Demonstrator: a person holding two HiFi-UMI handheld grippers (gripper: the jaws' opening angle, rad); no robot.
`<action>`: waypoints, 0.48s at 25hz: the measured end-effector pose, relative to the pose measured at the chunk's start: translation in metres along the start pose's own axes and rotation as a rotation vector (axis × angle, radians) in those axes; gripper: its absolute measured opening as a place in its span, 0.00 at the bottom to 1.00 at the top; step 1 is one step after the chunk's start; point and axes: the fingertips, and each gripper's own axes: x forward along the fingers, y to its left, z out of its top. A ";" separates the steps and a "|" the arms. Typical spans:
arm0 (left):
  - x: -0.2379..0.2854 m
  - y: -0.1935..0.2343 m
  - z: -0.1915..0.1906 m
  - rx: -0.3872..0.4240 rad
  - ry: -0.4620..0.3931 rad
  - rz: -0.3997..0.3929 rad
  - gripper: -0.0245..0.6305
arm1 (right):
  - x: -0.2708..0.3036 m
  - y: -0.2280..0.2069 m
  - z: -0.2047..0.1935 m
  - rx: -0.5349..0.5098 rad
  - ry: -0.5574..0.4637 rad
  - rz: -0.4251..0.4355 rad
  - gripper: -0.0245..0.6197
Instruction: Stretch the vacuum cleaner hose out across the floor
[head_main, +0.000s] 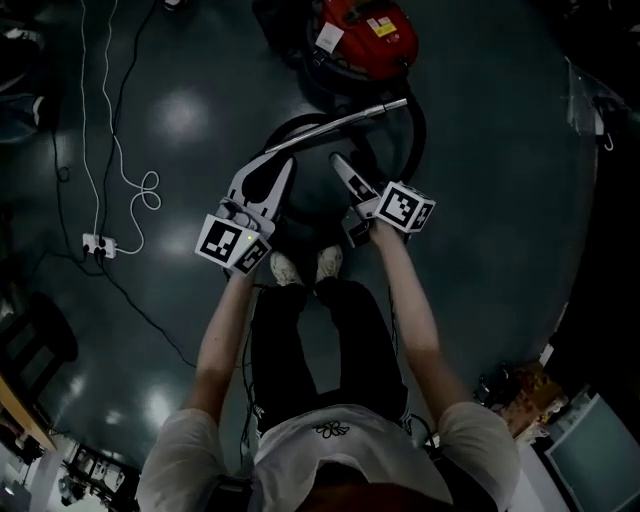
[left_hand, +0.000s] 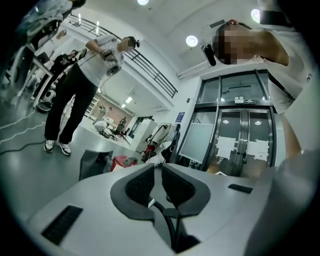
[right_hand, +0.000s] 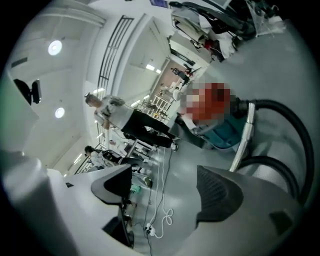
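The red vacuum cleaner (head_main: 365, 35) stands on the dark floor ahead of me. Its black hose (head_main: 417, 130) curls in a loop beside it, and the metal wand (head_main: 340, 122) lies slanted across the loop. My left gripper (head_main: 283, 172) hangs low over the floor just short of the wand, jaws shut with nothing between them; the left gripper view (left_hand: 159, 172) shows the pads together. My right gripper (head_main: 338, 162) is beside it, close to the wand. Its jaws stand wide open and empty (right_hand: 165, 187), with the wand (right_hand: 244, 137) and hose (right_hand: 296, 130) beyond them.
A white power strip (head_main: 98, 245) with a looped white cable (head_main: 135, 185) lies on the floor at the left. My own shoes (head_main: 305, 265) are under the grippers. Another person (left_hand: 75, 85) stands farther off, with bags (left_hand: 107, 162) on the floor and glass doors (left_hand: 245, 140) behind.
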 end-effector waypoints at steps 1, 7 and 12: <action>0.009 0.019 -0.033 -0.008 0.008 -0.012 0.08 | 0.021 -0.040 -0.011 0.019 0.005 -0.016 0.65; 0.037 0.111 -0.163 0.037 0.002 0.030 0.07 | 0.117 -0.234 -0.067 0.158 -0.002 -0.144 0.65; 0.035 0.156 -0.193 0.068 -0.024 0.116 0.07 | 0.170 -0.306 -0.080 0.234 -0.043 -0.184 0.65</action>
